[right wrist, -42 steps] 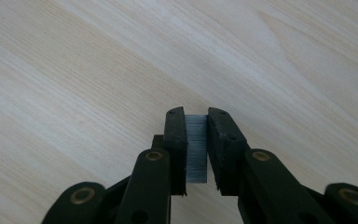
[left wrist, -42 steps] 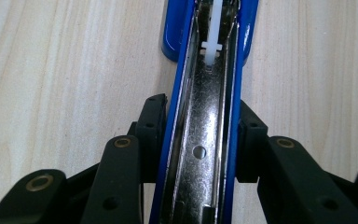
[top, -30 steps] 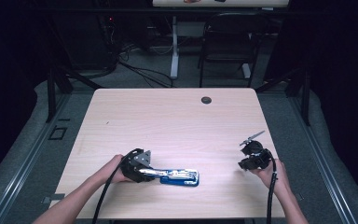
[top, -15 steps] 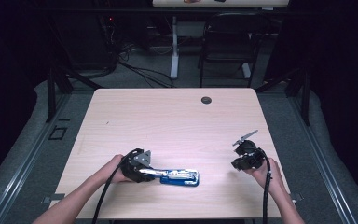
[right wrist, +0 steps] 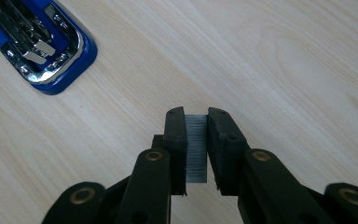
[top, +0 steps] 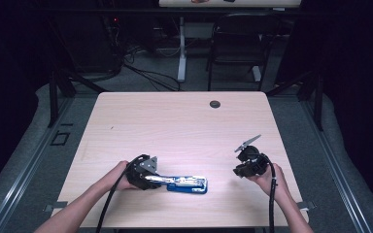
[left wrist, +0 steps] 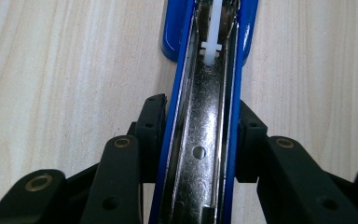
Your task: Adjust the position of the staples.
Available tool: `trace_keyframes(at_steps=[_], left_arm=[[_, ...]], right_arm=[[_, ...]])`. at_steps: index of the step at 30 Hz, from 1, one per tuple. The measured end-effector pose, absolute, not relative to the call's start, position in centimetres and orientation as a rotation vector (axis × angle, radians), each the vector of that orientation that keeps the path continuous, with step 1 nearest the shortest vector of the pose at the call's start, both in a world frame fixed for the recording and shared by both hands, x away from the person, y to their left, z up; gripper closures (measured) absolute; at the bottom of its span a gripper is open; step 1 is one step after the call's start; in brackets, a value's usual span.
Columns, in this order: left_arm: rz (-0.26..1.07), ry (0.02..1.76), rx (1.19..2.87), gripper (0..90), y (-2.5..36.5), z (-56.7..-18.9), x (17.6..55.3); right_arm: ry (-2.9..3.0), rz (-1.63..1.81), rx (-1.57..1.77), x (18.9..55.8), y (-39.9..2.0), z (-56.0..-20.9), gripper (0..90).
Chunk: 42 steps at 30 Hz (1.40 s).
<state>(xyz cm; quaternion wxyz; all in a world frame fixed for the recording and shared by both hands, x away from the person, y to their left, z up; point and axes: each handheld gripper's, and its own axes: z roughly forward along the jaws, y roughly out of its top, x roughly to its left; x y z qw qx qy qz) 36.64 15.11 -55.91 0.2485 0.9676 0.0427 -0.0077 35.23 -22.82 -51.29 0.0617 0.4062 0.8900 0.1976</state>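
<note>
A blue stapler (top: 187, 184) lies opened flat near the table's front edge, its chrome staple channel (left wrist: 205, 140) facing up. My left gripper (top: 143, 174) is shut on the stapler's rear part, one pad on each blue side (left wrist: 200, 140). In the right gripper view the stapler's front end (right wrist: 42, 44) sits at the upper left. My right gripper (top: 246, 167) hovers to the right of the stapler and is shut on a grey strip of staples (right wrist: 196, 147), which stands between its two black pads (right wrist: 196, 149).
The light wooden table (top: 175, 126) has a dark round grommet (top: 215, 104) near its far edge. A chair (top: 235, 43) and cables stand on the floor beyond the table. Bare wood lies between stapler and right gripper.
My right gripper with the staple strip has moved left toward the stapler. The left gripper and the stapler have stayed where they were.
</note>
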Motion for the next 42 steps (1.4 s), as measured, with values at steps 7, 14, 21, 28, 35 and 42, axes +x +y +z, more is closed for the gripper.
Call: trace_keyframes(at_steps=[7,14,21,28,35,42], left_arm=[[-0.017,0.116,2.639,62.9,15.1,-55.9,36.6],[-0.018,0.116,2.639,62.9,15.1,-55.9,36.6],[-0.017,0.116,2.640,62.9,15.1,-55.9,36.6],[-0.017,0.116,2.640,62.9,15.1,-55.9,36.6],[-0.017,0.115,2.640,62.9,15.1,-55.9,36.6],[-0.017,0.116,2.640,62.9,15.1,-55.9,36.6]], right_arm=[[2.697,0.633,1.207,35.1,-22.0,-51.2,78.9],[2.714,0.639,1.170,35.1,-21.2,-50.9,78.9],[2.722,0.661,1.161,35.1,-20.7,-50.8,78.9],[2.741,0.673,1.131,35.3,-20.0,-50.6,78.9],[2.754,0.674,1.103,35.5,-19.2,-50.4,78.9],[2.763,0.677,1.063,36.0,-18.3,-50.1,79.0]])
